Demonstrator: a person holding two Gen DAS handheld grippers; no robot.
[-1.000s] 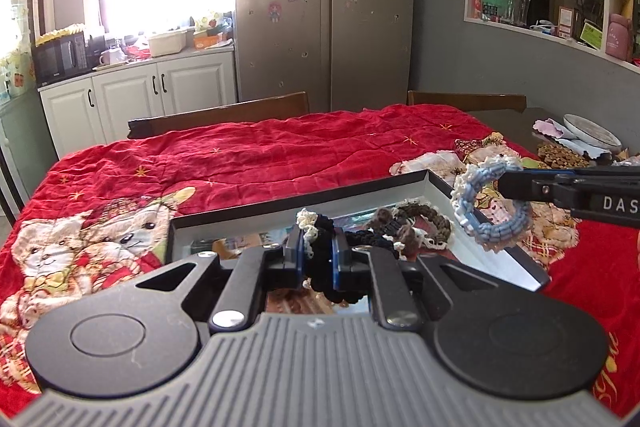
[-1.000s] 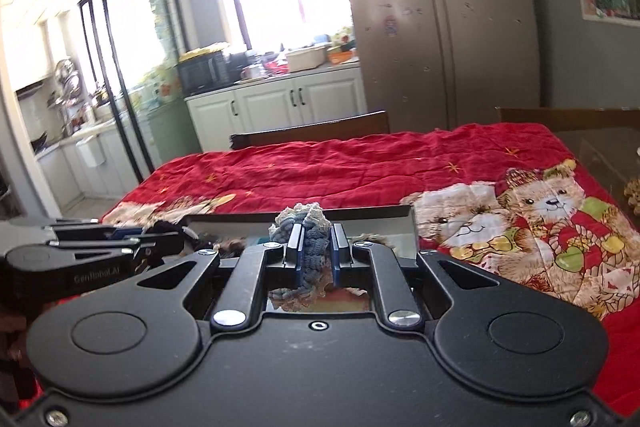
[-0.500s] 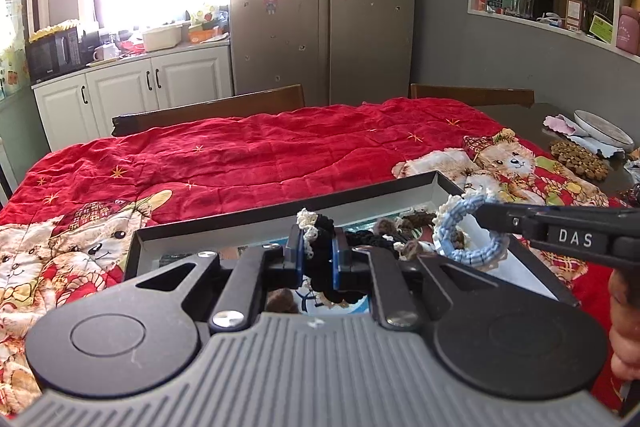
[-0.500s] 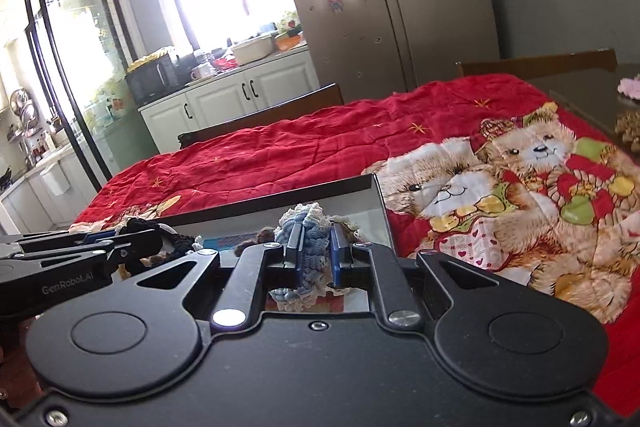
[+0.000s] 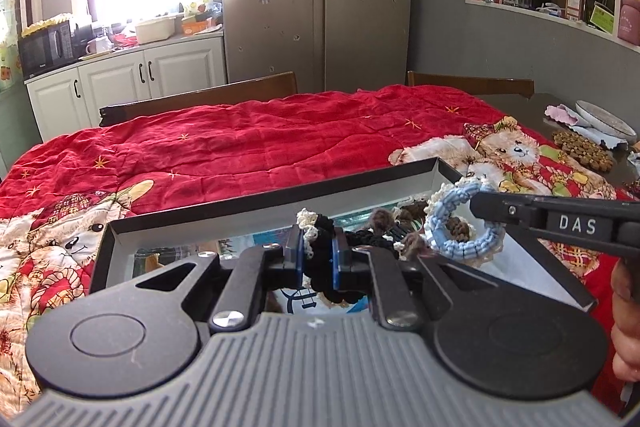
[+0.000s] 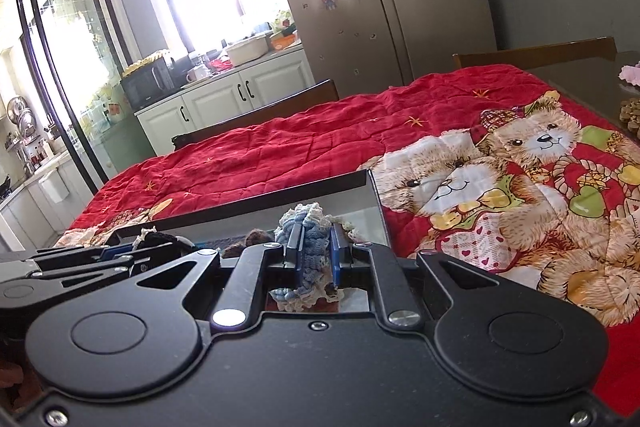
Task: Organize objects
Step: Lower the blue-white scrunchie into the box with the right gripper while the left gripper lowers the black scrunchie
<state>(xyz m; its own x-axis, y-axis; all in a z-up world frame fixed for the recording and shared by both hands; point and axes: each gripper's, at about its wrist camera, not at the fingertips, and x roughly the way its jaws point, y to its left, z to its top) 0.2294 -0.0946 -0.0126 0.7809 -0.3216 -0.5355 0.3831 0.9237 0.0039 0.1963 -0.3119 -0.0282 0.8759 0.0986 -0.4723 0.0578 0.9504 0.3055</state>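
My left gripper point(image 5: 318, 251) is shut on a black crocheted ring with cream trim point(image 5: 320, 231), held over a shallow black box point(image 5: 260, 205) with a mirror-like floor. My right gripper point(image 6: 314, 253) is shut on a light blue crocheted ring with cream trim point(image 6: 306, 223); in the left wrist view that ring point(image 5: 460, 231) hangs over the box's right part from the right gripper point(image 5: 480, 205). Brown crocheted rings point(image 5: 404, 223) lie in the box between them. The left gripper point(image 6: 120, 253) shows at the left of the right wrist view.
The box sits on a red teddy-bear quilt point(image 5: 260, 143) over a table. Two wooden chair backs point(image 5: 200, 99) stand at the far edge. At the right lie a plate point(image 5: 604, 117) and a brown beaded mat point(image 5: 582, 151). Fridge and cabinets stand behind.
Both grippers have moved down and in over the box, each holding its ring. The blue ring has shifted left, from beyond the box's right edge to above its right part.
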